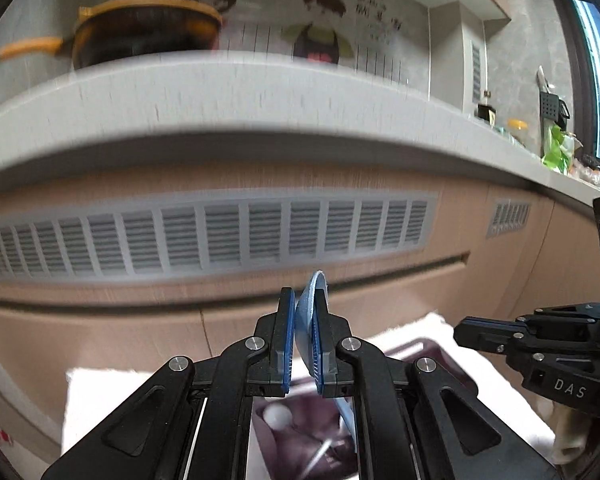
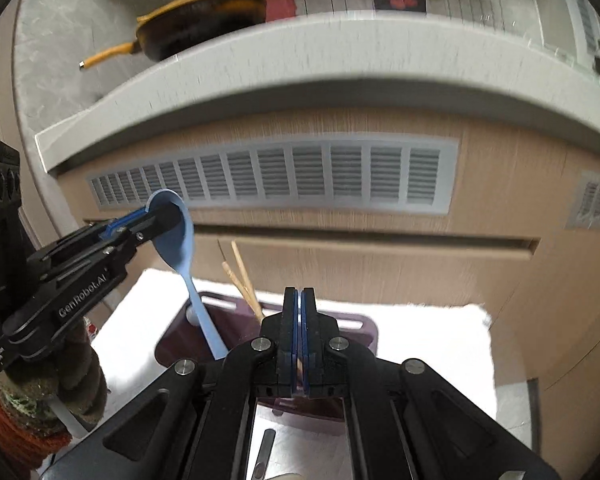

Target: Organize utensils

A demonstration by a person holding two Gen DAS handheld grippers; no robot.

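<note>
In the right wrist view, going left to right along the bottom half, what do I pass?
left gripper → blue spoon → wooden chopsticks → right gripper → white cloth

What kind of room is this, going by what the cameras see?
Most likely a home kitchen: a yellow frying pan sits on a grey countertop above wooden cabinets with vents, and the left tool holds a blue spoon.

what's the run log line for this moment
left tool: shut on blue spoon, raised above maroon bin | right tool: shut, grip contents unclear | chopsticks in bin
</note>
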